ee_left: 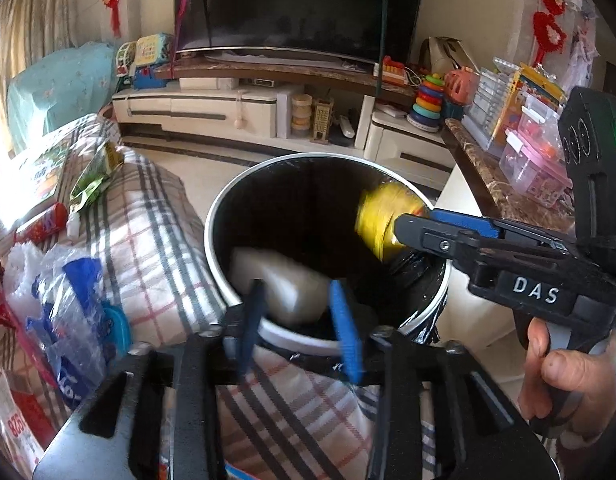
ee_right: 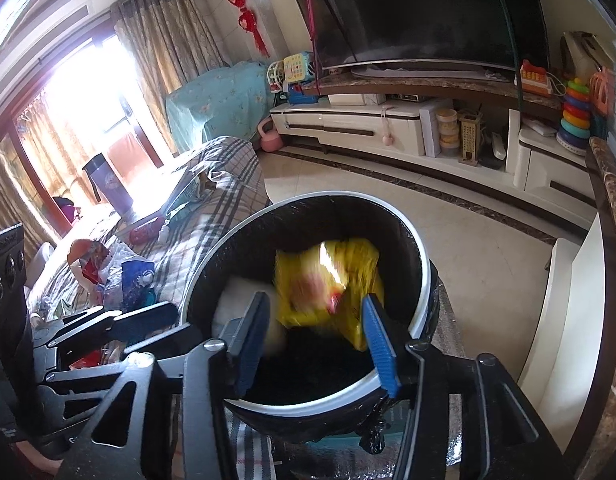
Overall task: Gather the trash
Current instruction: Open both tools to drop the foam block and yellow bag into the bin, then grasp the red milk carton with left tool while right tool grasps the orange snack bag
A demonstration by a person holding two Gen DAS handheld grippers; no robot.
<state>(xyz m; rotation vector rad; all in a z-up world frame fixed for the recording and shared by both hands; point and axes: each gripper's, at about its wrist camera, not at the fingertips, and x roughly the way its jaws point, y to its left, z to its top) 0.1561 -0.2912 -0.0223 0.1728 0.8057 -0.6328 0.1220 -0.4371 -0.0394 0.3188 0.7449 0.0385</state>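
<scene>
A round trash bin with a white rim and a black liner stands against the edge of a low table covered in a plaid cloth. Both tools reach over the bin's mouth.

The right gripper has its fingers spread wide with nothing pinched between them. A yellow wrapper, blurred, sits just ahead of them above the dark inside of the bin, apart from both blue pads. In the left wrist view the same yellow wrapper shows at the tip of the right gripper, over the far right part of the bin opening; contact there is too blurred to tell.

The left gripper is also spread wide and holds nothing, its tips over the near rim of the bin. A pale white lump lies inside the bin against the near left wall, seen between those fingers.

Left of the bin, on the plaid cloth, more litter lies: a clear plastic bag with blue print, a red wrapper and a green packet. Beyond the bin, across the tiled floor, a television stands on a long cabinet.
</scene>
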